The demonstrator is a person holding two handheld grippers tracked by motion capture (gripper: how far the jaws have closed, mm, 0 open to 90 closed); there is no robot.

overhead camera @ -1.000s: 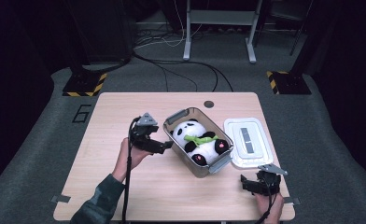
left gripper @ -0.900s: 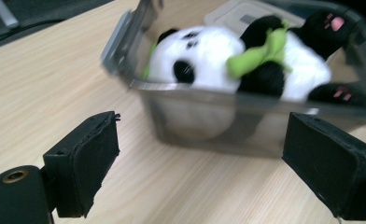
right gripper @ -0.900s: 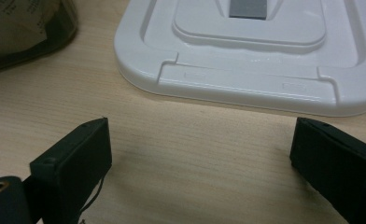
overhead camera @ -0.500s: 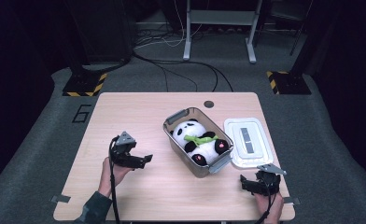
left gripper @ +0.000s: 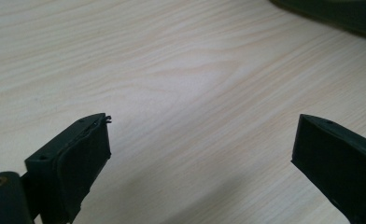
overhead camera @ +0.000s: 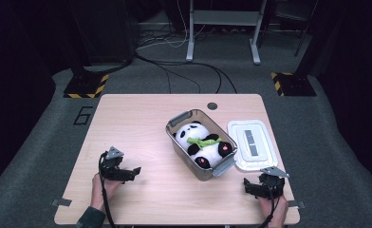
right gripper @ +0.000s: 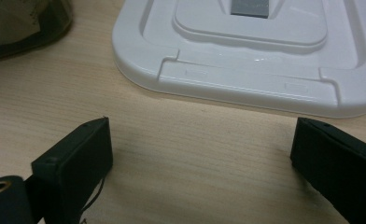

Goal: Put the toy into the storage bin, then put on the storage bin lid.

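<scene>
Jaws, left gripper (overhead camera: pixel 135 170): wide apart, just been opening, nothing between them; bare wood grain shows in the gap in the left gripper view (left gripper: pixel 202 154). Held low over the near left part of the table (overhead camera: pixel 141 118), well apart from the box.

Jaws, right gripper (overhead camera: pixel 248 185): wide apart, nothing between them (right gripper: pixel 202 158). Held at the near right corner of the table, just short of the lid's near edge.

Item 1: box (overhead camera: pixel 181 154), clear plastic, grey clip handles at its two short ends, set at an angle on the middle of the table. Open on top.

Item 2: panda toy (overhead camera: pixel 200 141), plush, black and white, green band across its chest, red spots on its paws. Lies inside the box, belly up.

Item 3: lid (overhead camera: pixel 251 145), white plastic, rounded corners, grey bar at its centre. Lies flat on the table just beside the box, on its right. Its near rim shows close up in the right gripper view (right gripper: pixel 246 84); small moulded marks on that rim are too faint to read.

Writing: large digit "6" (overhead camera: pixel 82 115) marked on the floor off the table's far left corner. No other legible label or brand.

Other: round dark grommet (overhead camera: pixel 212 106) near the table's far edge.
</scene>
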